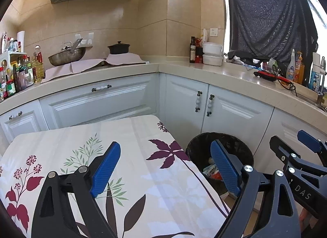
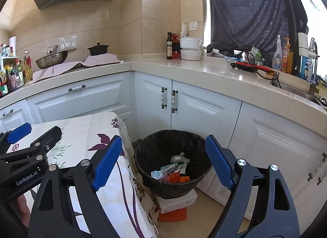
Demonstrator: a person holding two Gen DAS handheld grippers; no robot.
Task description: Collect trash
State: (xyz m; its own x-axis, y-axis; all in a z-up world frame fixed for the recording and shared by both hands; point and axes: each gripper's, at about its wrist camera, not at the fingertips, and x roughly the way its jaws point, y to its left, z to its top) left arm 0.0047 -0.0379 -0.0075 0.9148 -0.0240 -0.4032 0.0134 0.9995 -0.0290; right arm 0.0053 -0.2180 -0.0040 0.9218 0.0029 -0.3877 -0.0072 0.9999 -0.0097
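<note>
Right wrist view shows the round black trash bin with a black plastic liner [image 2: 173, 160] on the floor, beside the table with a flowered cloth [image 2: 114, 176]. The trash [image 2: 171, 171] sits inside the bin: a crumpled grey lump, a white and blue wrapper, and some orange bits.

The right gripper [image 2: 163, 162] has its 2 blue pads spread wide with nothing between them. The left gripper [image 1: 165, 168] is spread wide too, and it holds nothing.

What could go wrong? The bin stands on a white box and an orange box [image 2: 173, 207], so I think a bump from a gripper could tip it and spill the trash. The 2 grippers are close together and could knock each other. A pad could also catch the cloth and pull it.

No trash shows on the cloth. The room is a kitchen with white cupboards [image 2: 204, 115], a pale stone counter [image 2: 204, 72], a steel wok [image 1: 67, 55] and a dark curtain [image 1: 269, 17].
</note>
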